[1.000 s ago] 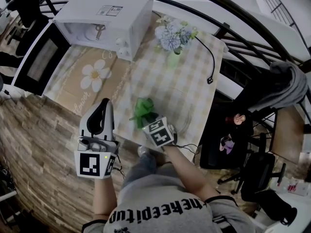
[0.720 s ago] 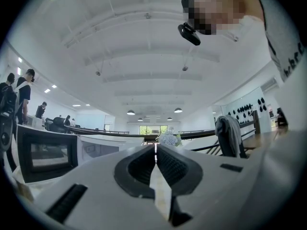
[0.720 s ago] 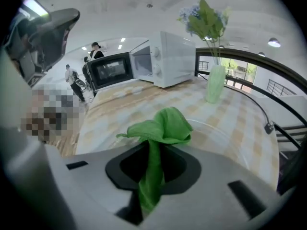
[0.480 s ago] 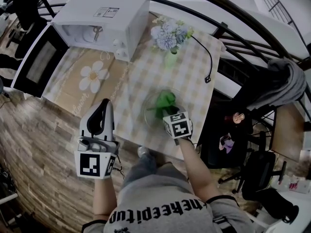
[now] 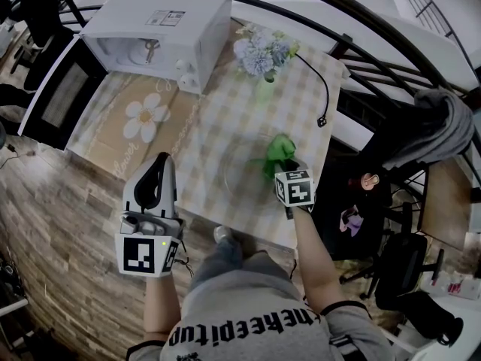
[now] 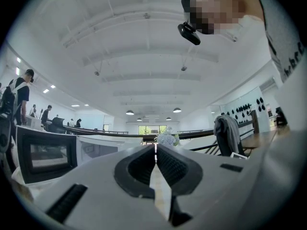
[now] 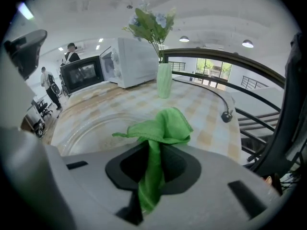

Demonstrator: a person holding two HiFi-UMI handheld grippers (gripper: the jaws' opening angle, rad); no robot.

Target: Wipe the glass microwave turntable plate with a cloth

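Turntable plate [image 5: 234,173] mid-wipe, with the cloth now at its right side.

Your right gripper [image 5: 284,165] has its jaws closed on a fold of the green cloth [image 5: 279,149], and the rest is bunched ahead of them on the glass. Over the last second you have dragged it from the plate's near-left rim across to the right, so one pass looks done. The far and left parts probably still want a sweep. The plate lies flat on the checked table [image 5: 301,100], in front of the open microwave [image 5: 161,25]. Your left gripper [image 5: 158,164] sits just off the table's near edge, jaws pressed together on nothing, taking no part.
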